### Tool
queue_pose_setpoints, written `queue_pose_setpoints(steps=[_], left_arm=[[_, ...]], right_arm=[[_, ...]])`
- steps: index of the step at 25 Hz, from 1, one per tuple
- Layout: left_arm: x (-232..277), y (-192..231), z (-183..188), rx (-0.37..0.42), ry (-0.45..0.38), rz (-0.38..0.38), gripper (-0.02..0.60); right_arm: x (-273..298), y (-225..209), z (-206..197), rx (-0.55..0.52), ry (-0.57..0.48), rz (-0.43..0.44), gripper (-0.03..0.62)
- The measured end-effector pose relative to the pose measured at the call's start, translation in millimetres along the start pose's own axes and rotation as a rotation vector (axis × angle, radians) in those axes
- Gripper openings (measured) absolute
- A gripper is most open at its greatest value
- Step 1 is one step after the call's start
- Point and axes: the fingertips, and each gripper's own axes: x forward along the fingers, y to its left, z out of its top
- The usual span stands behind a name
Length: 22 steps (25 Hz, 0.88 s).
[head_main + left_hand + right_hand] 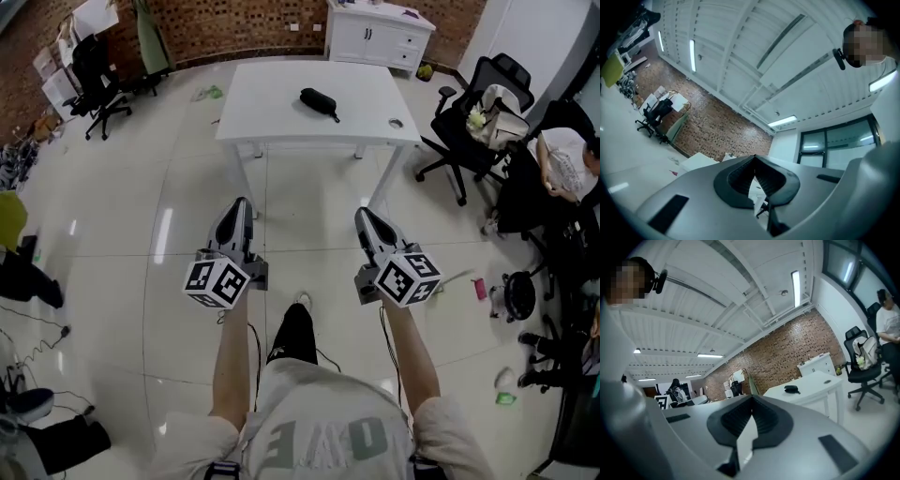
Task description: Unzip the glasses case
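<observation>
Nothing's started yet on this one. The glasses case [318, 101] is lying on the white table [272, 112], about in the middle of the top and a bit toward the far edge. We're standing on the shiny floor [141, 262], well apart from it. The right tool's camera also picks it up as a small dark lump on the table [791, 389]. We can't find it in the left tool's view.

What could go wrong, as far as we can guess:
- The case looks small and rounded, and the table looks slick. If only one tool tugs the zipper and the other isn't pinning the body, the whole thing will probably just skate along.
- There's a thin bit sticking out of the case's near-right end. From here we can't tell whether that's the zipper pull or a strap. Grab the wrong one and we'd lift the case instead of opening it.
- A zipper pull is tiny, so a pinch that's slightly off would likely slip.
- Coming in with both tools clenched would mean nudging the case instead of gripping it, so they need to open up first.

The tools themselves: the left tool [239, 204] and the right tool [364, 216] are both held out in front of us over the floor. Each has its jaws closed tip to tip. Nothing's between them and they're touching nothing.
</observation>
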Motion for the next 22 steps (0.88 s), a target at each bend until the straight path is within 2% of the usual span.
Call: queue_pose_setpoints(steps=[2,5,10,13,17,22], left_arm=[[-61.3,-42.5,-5.2,0.008,-0.003,-0.011,0.002],[-137.2,-99.0,-21.4,0.006,0.051,0.010,0.002],[-211.4,-152.0,-34.0,0.033,0.131,0.031,0.002],[-232.3,-171.9,-38.0,0.051,0.164,0.037,0.002],[-242.7,-195.5,-42.0,0.129,0.205,-0.005,0.002],[-249.3,-216.6,-43.6,0.122,0.163,-0.027,0.002]], right_arm=[[-66.3,21.9,-21.5,-0.002,0.002,-0.023,-0.002],[-153.6,37.9,-52.5,0.049,0.037,-0.083,-0.002],[-237.3,62.8,-83.5,0.091,0.094,-0.099,-0.002],[-260.3,70.6,-82.4,0.110,0.087,-0.116,-0.002],[-274.9,73.2,-65.8,0.096,0.053,-0.118,-0.002],[-291.5,70.3,-49.2,0.003,0.027,-0.163,-0.002]])
